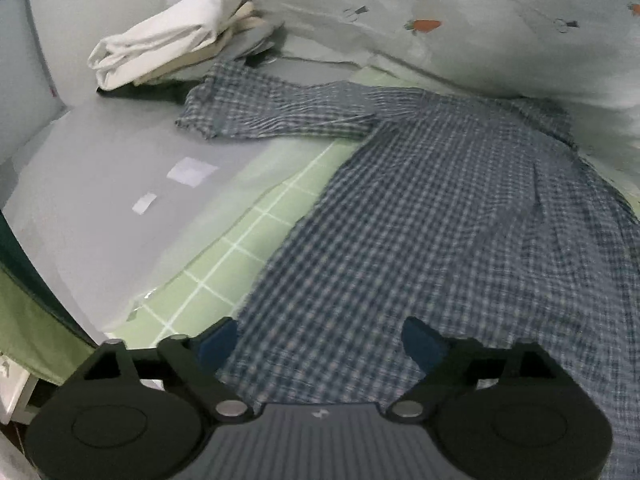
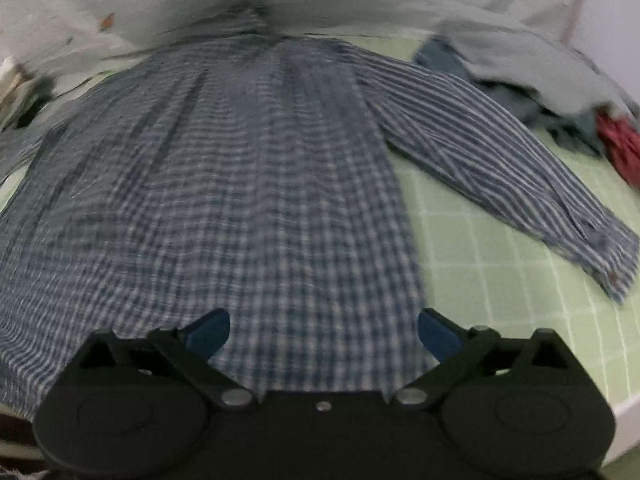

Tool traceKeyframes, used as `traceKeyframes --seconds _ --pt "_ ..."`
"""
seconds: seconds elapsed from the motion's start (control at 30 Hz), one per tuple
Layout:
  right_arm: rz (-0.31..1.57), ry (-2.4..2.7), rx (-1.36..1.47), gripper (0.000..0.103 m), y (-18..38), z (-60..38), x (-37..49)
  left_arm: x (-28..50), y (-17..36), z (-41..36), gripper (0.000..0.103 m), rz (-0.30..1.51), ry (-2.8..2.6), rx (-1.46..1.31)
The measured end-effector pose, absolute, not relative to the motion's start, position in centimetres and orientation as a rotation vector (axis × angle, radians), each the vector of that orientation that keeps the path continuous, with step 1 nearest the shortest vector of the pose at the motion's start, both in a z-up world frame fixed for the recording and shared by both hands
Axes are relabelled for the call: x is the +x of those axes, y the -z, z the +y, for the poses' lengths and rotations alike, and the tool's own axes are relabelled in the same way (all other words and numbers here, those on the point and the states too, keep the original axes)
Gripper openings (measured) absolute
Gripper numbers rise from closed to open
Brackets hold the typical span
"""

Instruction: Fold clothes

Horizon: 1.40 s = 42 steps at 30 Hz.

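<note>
The light green sheet with a white grid (image 1: pixel 224 264) fills the lower left of the left wrist view. The blue-and-white checked long-sleeved shirt (image 1: pixel 440 208) lies spread flat on it, filling the centre of both views, one sleeve reaching to the upper left, the other (image 2: pixel 520 168) to the right. A stack of folded white and beige clothes (image 1: pixel 172 36) sits upper left. My left gripper (image 1: pixel 320 340) and right gripper (image 2: pixel 324 332) both have their fingers apart, over the shirt's hem.
</note>
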State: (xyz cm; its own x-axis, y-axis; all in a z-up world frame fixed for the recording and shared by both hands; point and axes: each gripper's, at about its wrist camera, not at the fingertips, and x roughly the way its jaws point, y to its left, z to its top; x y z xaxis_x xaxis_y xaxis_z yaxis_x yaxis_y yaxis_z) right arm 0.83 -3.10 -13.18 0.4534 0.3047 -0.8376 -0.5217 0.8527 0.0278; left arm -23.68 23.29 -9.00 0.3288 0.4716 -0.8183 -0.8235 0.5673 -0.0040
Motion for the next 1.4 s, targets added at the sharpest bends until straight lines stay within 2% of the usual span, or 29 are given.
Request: traceKeyframes --seconds 0.17,0.6,1.13,1.4 --pt "0.908 -0.579 -0.3 0.102 12.1 -1.0 1.3 -23.6 8.5 22.3 0.093 0.878 -0.896 -0.453" --pt "0.946 -0.644 -0.304 0.102 13.2 5.9 -0.7 -27.3 8.7 25.8 0.093 0.88 -0.93 -0.488" --pt "1.007 -0.432 -0.204 0.102 14.3 16.2 -8.7 -27.6 9.9 46.3 0.093 0.86 -0.796 -0.455" --pt "1.071 -0.286 -0.142 0.103 15.5 17.7 -8.2 -25.9 11.0 53.6 0.093 0.808 -0.776 -0.505"
